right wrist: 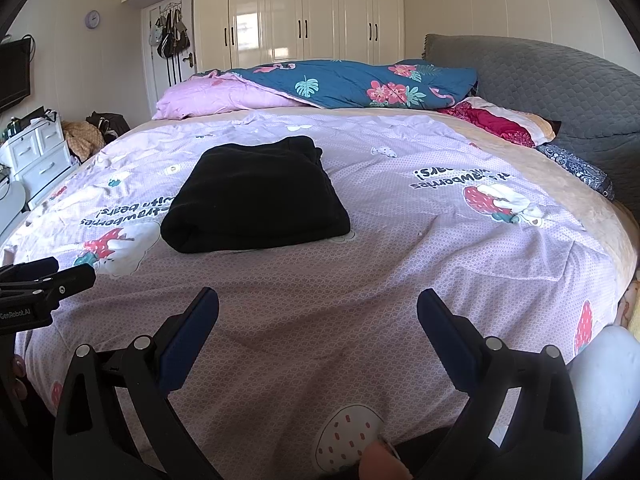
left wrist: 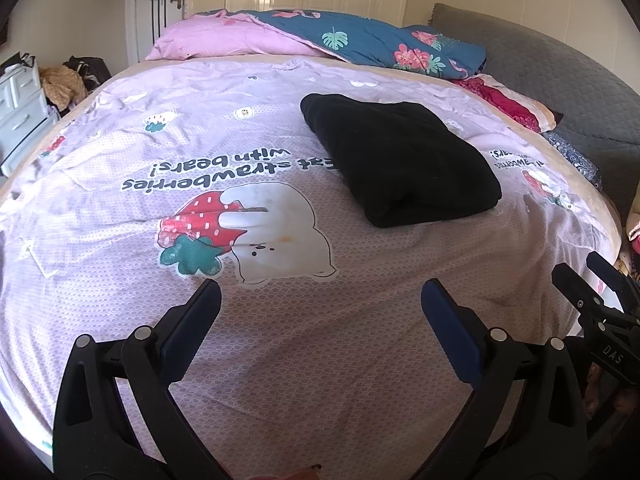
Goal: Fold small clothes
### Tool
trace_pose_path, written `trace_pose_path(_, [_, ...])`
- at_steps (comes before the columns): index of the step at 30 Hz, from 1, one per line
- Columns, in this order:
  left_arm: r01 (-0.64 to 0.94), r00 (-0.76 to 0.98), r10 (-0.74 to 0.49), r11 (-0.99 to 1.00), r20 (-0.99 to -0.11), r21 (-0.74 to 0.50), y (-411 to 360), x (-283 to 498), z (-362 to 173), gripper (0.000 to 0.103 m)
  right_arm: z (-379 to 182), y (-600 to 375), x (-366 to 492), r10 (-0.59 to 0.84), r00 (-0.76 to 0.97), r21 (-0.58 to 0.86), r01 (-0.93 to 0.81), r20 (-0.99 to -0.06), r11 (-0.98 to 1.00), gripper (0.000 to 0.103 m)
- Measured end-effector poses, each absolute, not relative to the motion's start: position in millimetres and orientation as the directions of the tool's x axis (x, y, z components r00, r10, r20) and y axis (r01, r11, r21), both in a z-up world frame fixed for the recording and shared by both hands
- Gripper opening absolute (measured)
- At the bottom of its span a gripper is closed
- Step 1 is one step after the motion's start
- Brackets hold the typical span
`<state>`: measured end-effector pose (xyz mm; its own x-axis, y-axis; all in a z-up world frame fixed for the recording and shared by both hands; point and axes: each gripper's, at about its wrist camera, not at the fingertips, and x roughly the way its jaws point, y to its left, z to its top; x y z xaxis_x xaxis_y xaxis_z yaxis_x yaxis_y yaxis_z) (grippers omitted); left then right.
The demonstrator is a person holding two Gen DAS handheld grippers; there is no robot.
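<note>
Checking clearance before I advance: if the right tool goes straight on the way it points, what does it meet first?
Probably the pink bedspread itself; the right tool is open over bare cover. The folded black garment lies further on, slightly left of its line, though depth is hard to judge.

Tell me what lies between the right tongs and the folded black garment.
Only bare lilac printed bedspread between the right tongs and the folded black garment, per the right wrist view.
</note>
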<state>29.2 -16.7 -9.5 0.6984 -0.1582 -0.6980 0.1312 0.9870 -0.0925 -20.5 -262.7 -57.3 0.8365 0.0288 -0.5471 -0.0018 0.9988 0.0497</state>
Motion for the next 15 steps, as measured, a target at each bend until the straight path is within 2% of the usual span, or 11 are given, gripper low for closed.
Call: trace_pose_path(15, [0.128,0.694,-0.149,0.988,-0.704,-0.083,-16.4,29.2,-11.4,0.094,-57.9,-262.6,-21.2,0.029,0.831,0.052,0.0,-0.555,0.999,0.099])
